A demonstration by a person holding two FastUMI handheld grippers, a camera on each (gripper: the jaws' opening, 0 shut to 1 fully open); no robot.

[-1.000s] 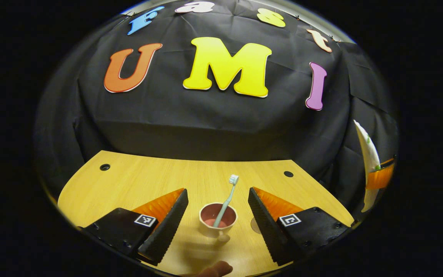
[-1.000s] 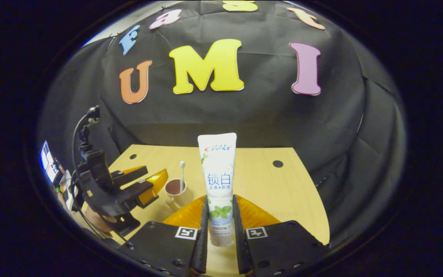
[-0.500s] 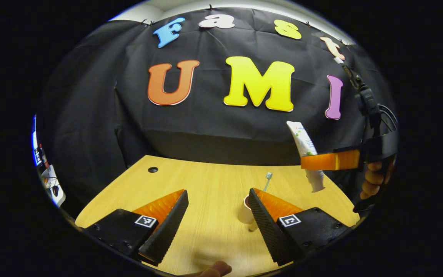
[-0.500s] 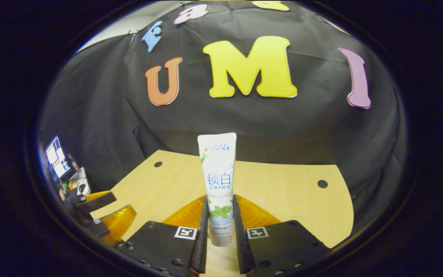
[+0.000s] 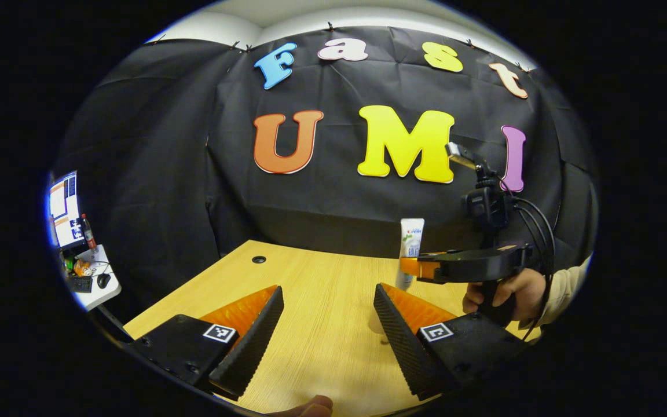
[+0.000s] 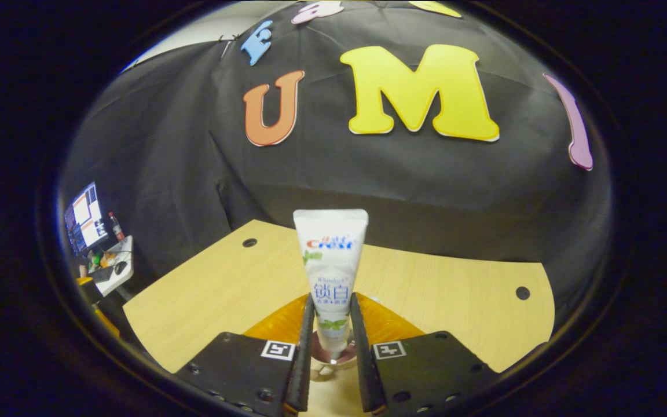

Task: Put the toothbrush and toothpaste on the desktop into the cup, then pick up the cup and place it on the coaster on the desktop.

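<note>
Below, spans both tools as pale wooden desktop (image 6: pixel 455 301). Hovers low over bare wood as left gripper (image 5: pixel 327 288), fingers spread wide, nothing between them. Pinches the toothpaste (image 6: pixel 330 260) on both flanks as right gripper (image 6: pixel 332 302): tube upright, flat crimped end up, cap end down. Seen from the left gripper view as well, standing up out of that farther tool, with a hand (image 5: pixel 501 289) wrapped round the grip behind it. Peeks out just under the cap end, between the fingers: rim of the cup (image 6: pixel 333 364). Hard to tell whether poised above the mouth or already dipping in.

Looks like the step of getting the toothpaste into the cup. Calls next for keeping the tube plumb over the opening, sinking it until the cap sits inside, then easing the fingers apart without nudging the cup over.
</note>
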